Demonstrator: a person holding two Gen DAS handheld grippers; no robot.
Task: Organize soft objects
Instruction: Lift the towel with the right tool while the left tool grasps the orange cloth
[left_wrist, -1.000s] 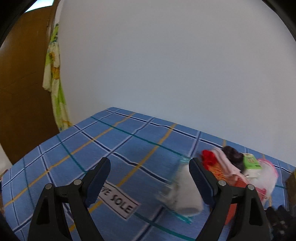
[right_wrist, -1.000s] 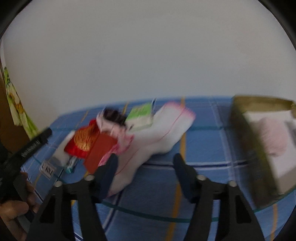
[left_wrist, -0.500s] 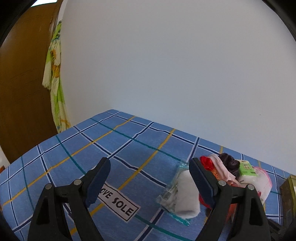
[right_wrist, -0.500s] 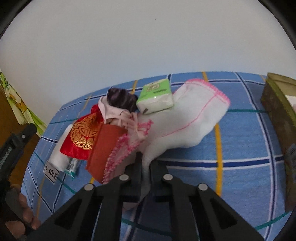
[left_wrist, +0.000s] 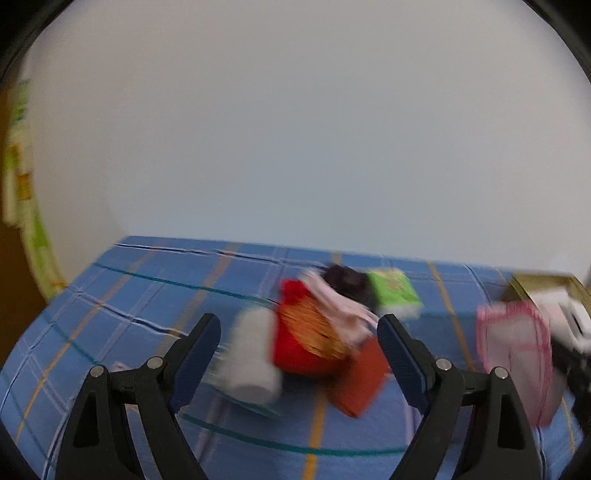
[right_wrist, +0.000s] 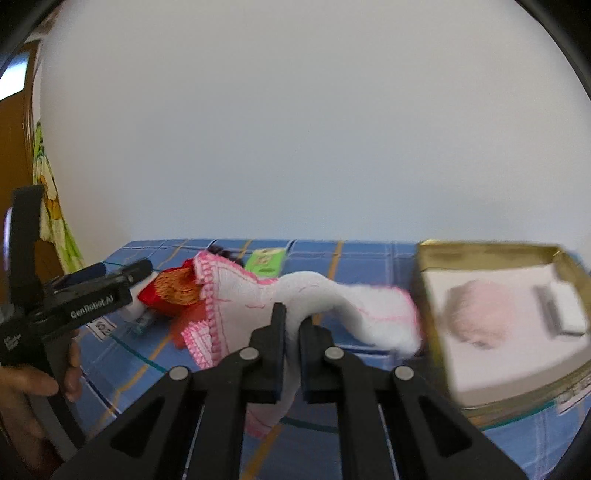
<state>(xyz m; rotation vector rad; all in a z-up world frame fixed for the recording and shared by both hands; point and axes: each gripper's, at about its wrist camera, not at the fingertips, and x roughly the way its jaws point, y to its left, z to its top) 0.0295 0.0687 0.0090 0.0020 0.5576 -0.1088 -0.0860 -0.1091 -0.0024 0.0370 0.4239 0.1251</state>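
White pink-edged cloth (right_wrist: 325, 295) hangs pinched in the right gripper (right_wrist: 291, 325), lifted left of the gold box (right_wrist: 436, 258); the left gripper (left_wrist: 295, 347), spread, apparently frames the blurred pile (left_wrist: 310, 332).

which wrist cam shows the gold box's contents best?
Right wrist. The gold box sits close there, open side toward the camera: a pink fluffy ball and a small white item lie inside. The left wrist view catches only the box's blurred corner at the right edge.
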